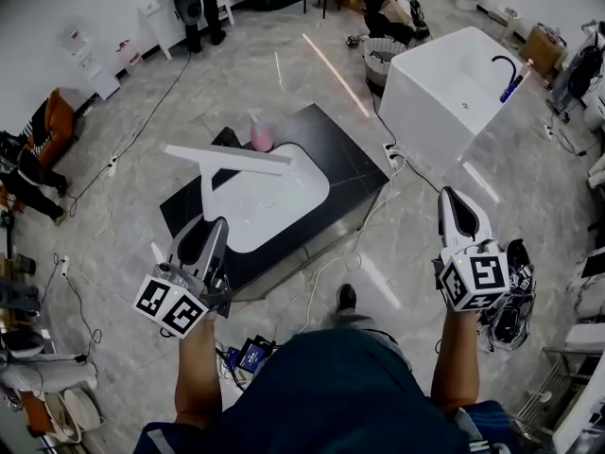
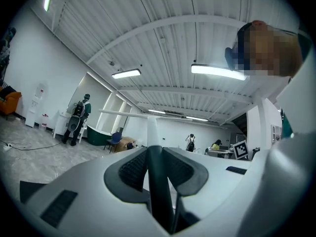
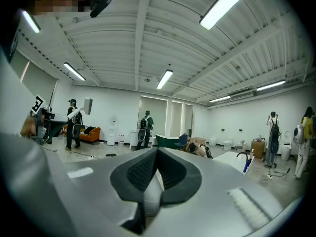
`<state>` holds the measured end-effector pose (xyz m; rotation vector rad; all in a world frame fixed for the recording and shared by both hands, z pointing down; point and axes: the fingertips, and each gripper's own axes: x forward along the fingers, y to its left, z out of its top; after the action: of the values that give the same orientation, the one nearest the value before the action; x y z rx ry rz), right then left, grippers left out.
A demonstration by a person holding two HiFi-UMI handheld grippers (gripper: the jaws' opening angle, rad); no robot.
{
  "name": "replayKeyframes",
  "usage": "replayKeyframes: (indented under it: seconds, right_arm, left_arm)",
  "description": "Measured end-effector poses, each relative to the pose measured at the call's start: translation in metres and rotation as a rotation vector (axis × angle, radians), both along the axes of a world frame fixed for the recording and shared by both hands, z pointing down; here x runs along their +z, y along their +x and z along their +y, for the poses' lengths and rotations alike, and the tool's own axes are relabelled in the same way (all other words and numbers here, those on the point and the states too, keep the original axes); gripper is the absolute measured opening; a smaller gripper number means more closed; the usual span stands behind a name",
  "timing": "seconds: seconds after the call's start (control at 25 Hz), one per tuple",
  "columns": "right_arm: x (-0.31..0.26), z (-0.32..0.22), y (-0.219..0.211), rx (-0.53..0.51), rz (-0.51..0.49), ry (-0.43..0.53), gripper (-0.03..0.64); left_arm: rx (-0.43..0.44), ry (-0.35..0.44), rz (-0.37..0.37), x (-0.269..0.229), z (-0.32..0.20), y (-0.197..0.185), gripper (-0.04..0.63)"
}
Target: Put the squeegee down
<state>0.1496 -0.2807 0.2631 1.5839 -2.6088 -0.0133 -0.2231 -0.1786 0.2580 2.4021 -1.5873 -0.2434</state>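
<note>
Head view is showing a pink bottle (image 1: 262,132) standing by the white basin (image 1: 295,193). Left hand-held gripper (image 1: 216,225), pointing level, is clamping the squeegee (image 1: 232,157); right hand-held gripper (image 1: 453,197) is pressing its jaws together.

On my head view the handle end of the squeegee (image 1: 232,159) is buried inside the left gripper (image 1: 214,227), and the pink bottle (image 1: 261,138) by the basin (image 1: 288,192) is way too small to read.

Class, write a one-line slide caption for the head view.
Left tongs grip a white squeegee over the white sink; right tongs shut and empty.
</note>
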Motion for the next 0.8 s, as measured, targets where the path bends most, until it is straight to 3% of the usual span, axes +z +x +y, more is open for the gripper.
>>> replayKeyframes:
  seconds: [0.8]
  right_arm:
    - [0.075, -0.056, 0.041, 0.073, -0.029, -0.139, 0.009]
  left_arm:
    - [0.072, -0.18, -0.003, 0.08, -0.119, 0.036, 0.097]
